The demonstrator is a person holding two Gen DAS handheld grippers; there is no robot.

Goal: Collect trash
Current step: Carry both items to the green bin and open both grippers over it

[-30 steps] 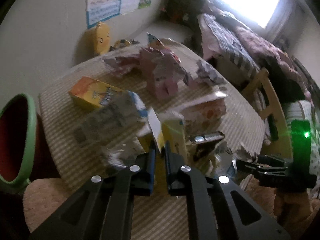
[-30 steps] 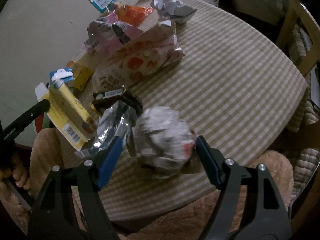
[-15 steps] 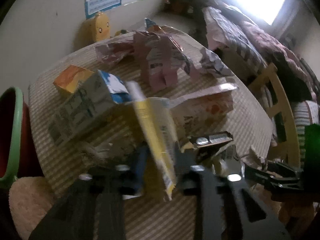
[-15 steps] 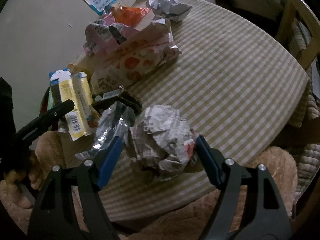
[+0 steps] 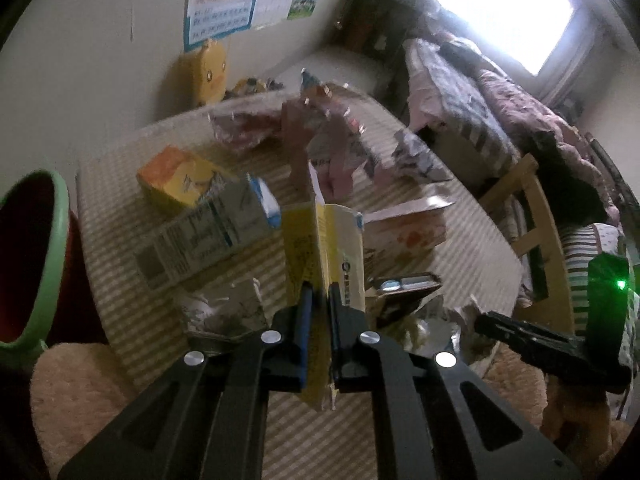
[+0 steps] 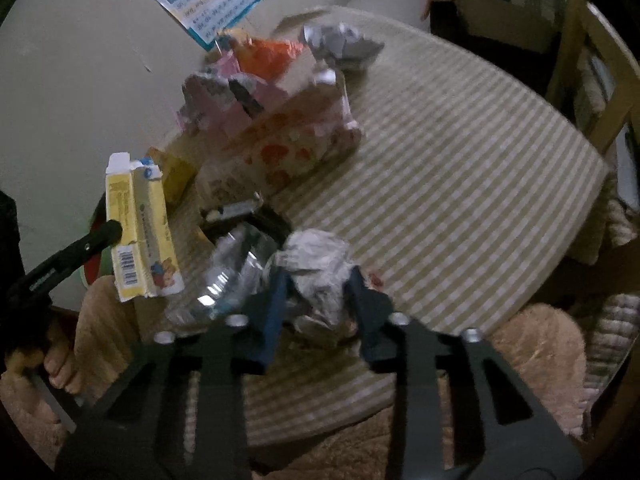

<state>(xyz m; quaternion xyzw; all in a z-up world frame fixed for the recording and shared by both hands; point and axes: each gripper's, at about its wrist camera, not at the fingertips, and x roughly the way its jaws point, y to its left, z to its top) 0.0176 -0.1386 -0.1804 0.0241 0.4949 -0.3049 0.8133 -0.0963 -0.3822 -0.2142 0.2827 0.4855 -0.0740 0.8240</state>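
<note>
The left gripper (image 5: 318,296) pointed down toward the round counter with the striped tan cloth (image 6: 460,184). Its fingers were squeezed shut on a flat yellow and white paper carton (image 5: 324,248). The carton stood up tall between the fingers, lifted off the counter near the edge closest to the person. In the right wrist view the same carton (image 6: 138,232) hung in the air past the counter's left edge, with the left gripper (image 6: 108,234) pinching its side. Part of a hand (image 6: 24,356) showed below it, in the bottom left.

The right gripper (image 6: 318,280) also pointed down, at the near edge of the counter. Its fingers were closing on a crumpled ball of grey and white paper (image 6: 316,268), and the blue pads already pressed both sides of it. The ball looked squashed between them. A shiny clear plastic wrapper (image 6: 236,268) lay just to the left of the ball.

Farther back on the counter lay more trash: a white and blue milk carton (image 5: 208,236) on its side, an orange and yellow box (image 5: 176,178) behind it, a torn pink paper bag (image 6: 240,108) and another crumpled paper ball (image 6: 344,46) near the far edge. A green-rimmed red bin (image 5: 36,264) stood beside the counter's left edge.
</note>
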